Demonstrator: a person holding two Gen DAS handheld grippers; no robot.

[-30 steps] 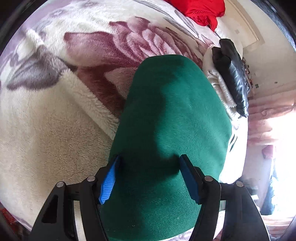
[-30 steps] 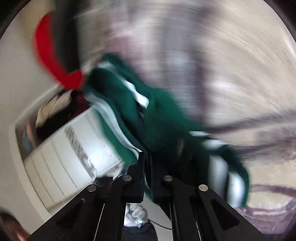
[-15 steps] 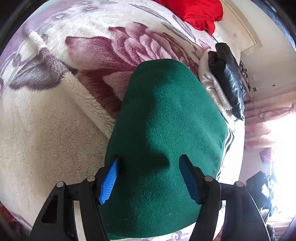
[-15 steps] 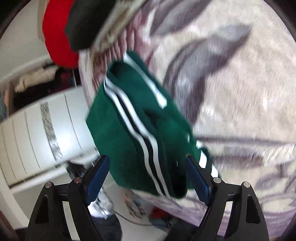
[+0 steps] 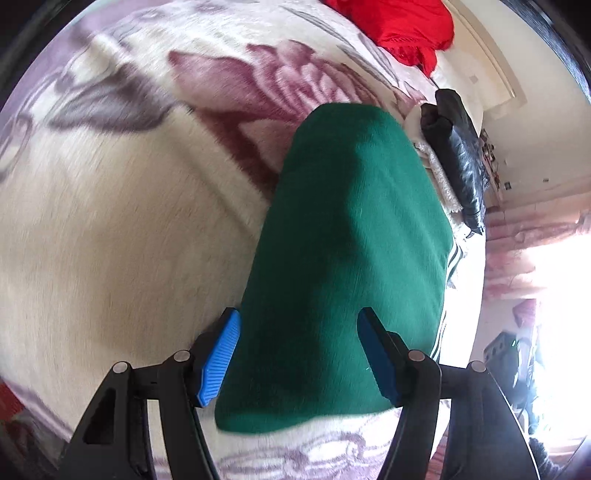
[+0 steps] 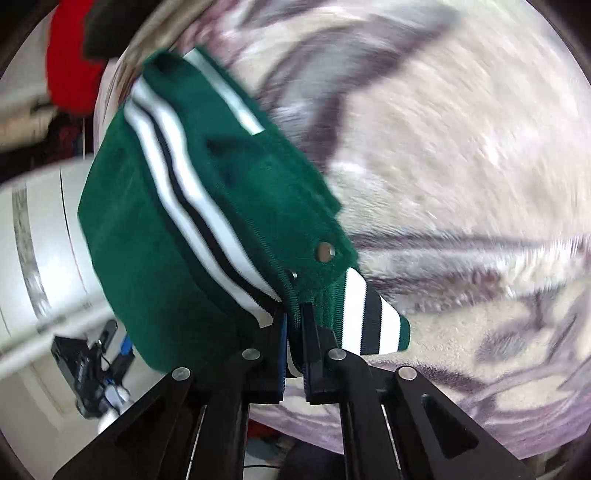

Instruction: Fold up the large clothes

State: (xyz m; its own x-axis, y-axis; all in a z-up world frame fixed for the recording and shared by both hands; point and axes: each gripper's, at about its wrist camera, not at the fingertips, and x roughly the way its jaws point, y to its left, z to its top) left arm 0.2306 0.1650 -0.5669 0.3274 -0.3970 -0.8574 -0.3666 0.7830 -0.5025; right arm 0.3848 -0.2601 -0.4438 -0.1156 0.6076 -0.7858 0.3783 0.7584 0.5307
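Note:
A folded dark green jacket (image 5: 354, 240) lies on a fleecy floral blanket (image 5: 110, 240) near the bed's edge. My left gripper (image 5: 299, 325) hovers over its near end, blue pads well apart and pressing on nothing. In the right wrist view the same jacket (image 6: 147, 240) shows white and black stripes and a metal snap (image 6: 325, 253). My right gripper (image 6: 293, 314) is closing, its jaws nearly together on the striped ribbed hem, which is pinched between them. That end of the jacket is lifted off the blanket (image 6: 461, 166).
A red garment (image 5: 402, 26) lies at the far end of the bed. A black jacket (image 5: 458, 158) rests on a cream knit beside the green one. A white cabinet (image 6: 33, 229) stands past the bed's edge, with floor clutter below it.
The right gripper stood wide open half a second ago and has now closed on the striped hem. The left view has slid sideways, so the jacket sits further right in it.

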